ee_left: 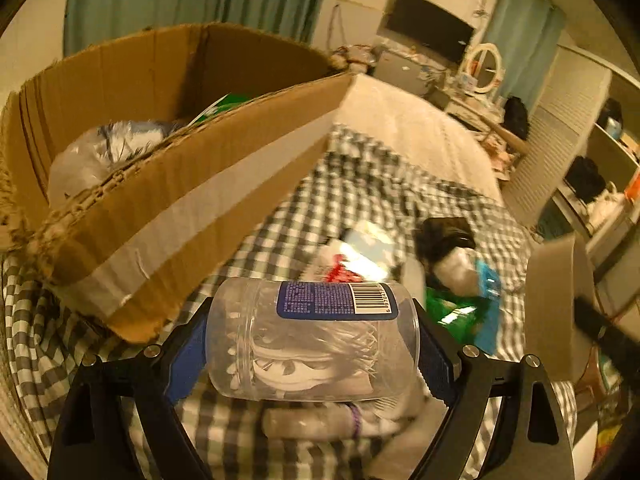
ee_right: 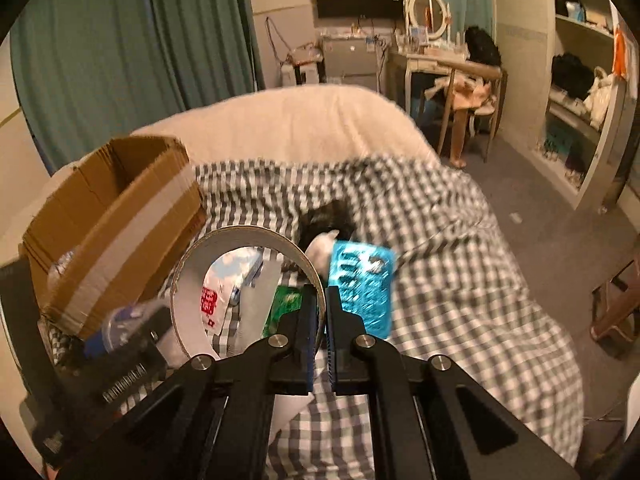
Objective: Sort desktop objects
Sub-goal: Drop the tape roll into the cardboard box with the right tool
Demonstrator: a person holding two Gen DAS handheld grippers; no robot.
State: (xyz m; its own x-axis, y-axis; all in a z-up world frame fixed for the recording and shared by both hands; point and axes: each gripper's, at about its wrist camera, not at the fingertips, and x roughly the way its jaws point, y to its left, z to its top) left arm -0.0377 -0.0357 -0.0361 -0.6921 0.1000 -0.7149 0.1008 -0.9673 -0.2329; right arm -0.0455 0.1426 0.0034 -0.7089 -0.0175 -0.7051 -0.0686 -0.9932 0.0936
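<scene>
Left gripper (ee_left: pixel 312 344): fingers spread wide around a clear plastic bottle (ee_left: pixel 312 340), which lies crosswise between the blue pads and is pinched at both ends — held above the checked bedcover (ee_left: pixel 360 184).
Clear plastic bottle: transparent, with a blue label and a barcode facing up; it hangs just beside the near corner of the cardboard box (ee_left: pixel 180 208).
Right gripper (ee_right: pixel 320 312): fingers pressed almost together on the wall of a tape roll (ee_right: pixel 248 280), one finger inside the ring and one outside.
Tape roll: a wide cardboard-coloured ring, lifted off the bedcover, its opening facing the camera; in the left view it shows at the right edge.
Cardboard box: open-topped, with a pale tape strip along its side, standing at the left edge of the bed; inside lie a crumpled clear bag (ee_left: pixel 92 152) and something green, too hidden to name.
Loose things mid-bed: a white packet with red print (ee_right: pixel 224 284), a green packet (ee_right: pixel 284 308), a blue perforated tray (ee_right: pixel 360 288) and a black-and-white soft item (ee_right: pixel 324 228) — blurred, possibly fabric.
Bedcover: grey-and-white check, with a plain cream blanket (ee_right: pixel 300 120) at the far edge.
</scene>
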